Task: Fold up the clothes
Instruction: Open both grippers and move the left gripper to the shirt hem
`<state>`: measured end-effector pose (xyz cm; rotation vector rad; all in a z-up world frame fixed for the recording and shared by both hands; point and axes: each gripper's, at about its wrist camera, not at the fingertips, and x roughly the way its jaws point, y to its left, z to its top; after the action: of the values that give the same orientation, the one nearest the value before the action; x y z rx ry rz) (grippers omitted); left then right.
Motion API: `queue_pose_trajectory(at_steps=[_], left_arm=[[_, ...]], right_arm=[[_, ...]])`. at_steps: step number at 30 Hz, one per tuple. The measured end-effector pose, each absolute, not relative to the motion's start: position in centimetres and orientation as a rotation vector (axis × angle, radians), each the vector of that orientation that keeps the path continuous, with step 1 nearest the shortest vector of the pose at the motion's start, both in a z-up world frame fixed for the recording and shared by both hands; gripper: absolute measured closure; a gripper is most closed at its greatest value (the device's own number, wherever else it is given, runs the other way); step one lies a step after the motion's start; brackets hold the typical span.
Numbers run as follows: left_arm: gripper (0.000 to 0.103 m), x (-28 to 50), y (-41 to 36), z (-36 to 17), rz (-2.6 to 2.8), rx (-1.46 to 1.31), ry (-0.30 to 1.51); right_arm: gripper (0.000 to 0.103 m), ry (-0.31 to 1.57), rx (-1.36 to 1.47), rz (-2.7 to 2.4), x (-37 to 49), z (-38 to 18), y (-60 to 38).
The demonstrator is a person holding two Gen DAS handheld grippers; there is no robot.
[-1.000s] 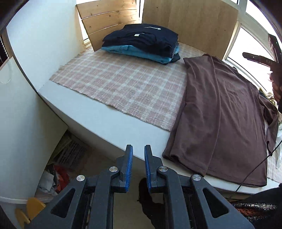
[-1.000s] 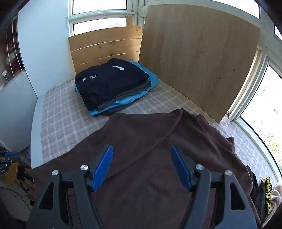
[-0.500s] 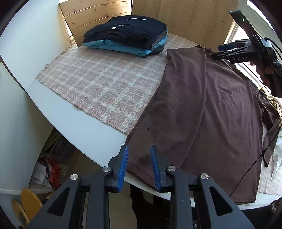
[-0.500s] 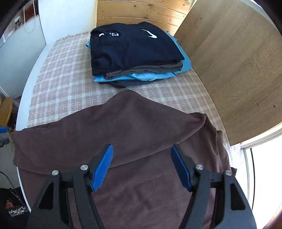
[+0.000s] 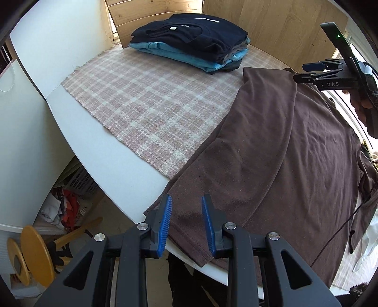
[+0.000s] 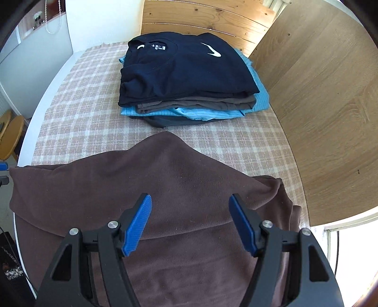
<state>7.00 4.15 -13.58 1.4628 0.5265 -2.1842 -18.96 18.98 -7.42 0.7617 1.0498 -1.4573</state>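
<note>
We count two claws, one brown garment (image 5: 283, 146) spread out, one stack of folded clothes (image 5: 193, 44) and one checked cloth (image 5: 151, 104) on the white tabletop (image 5: 113, 165). In the stack, from the right wrist view, we make out at least four layers: a navy top with white marks (image 6: 184, 70), a grey-brown piece, a light blue one, and a dark one at the bottom. Two wooden panels stand behind the stack – a slatted one (image 6: 203, 19) and a plain board (image 6: 319, 94). Against the frame a second ago, the left claw (image 5: 186, 222) then had its pads close together over the tabletop edge beside the garment's corner; now the pads stand apart and released, with the hem corner of the brown garment below and between them, no pad pressing on it. The right claw (image 6: 190, 222) shows the same wide gap as before, released and holding nothing, but its view has tilted down, so we now see the stack from above. The brown garment lies on the checked cloth with a side folded over its middle; that fold edge runs across just ahead of the right claw's pads. From the left wrist view the right claw (image 5: 314, 70) hovers over the garment's far end, near the stack.
</note>
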Motion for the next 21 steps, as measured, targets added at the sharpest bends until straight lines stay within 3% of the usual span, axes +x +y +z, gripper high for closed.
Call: queue_pose_trajectory(at_steps=[9, 16, 21], left_arm=[[0.072, 8.6, 3.0, -13.8, -2.184, 1.465, 0.635], [0.072, 6.9, 2.2, -16.4, -2.117, 1.607, 0.518], [0.072, 5.9, 1.9, -17.9, -2.081, 1.679, 0.462]], right_arm=[[0.036, 0.990, 0.777, -1.334, -22.1, -9.6, 16.1], [0.036, 1.015, 0.741, -1.229, -21.5, -10.9, 13.3], [0.036, 1.130, 0.660, -1.124, -20.2, -11.4, 12.3]])
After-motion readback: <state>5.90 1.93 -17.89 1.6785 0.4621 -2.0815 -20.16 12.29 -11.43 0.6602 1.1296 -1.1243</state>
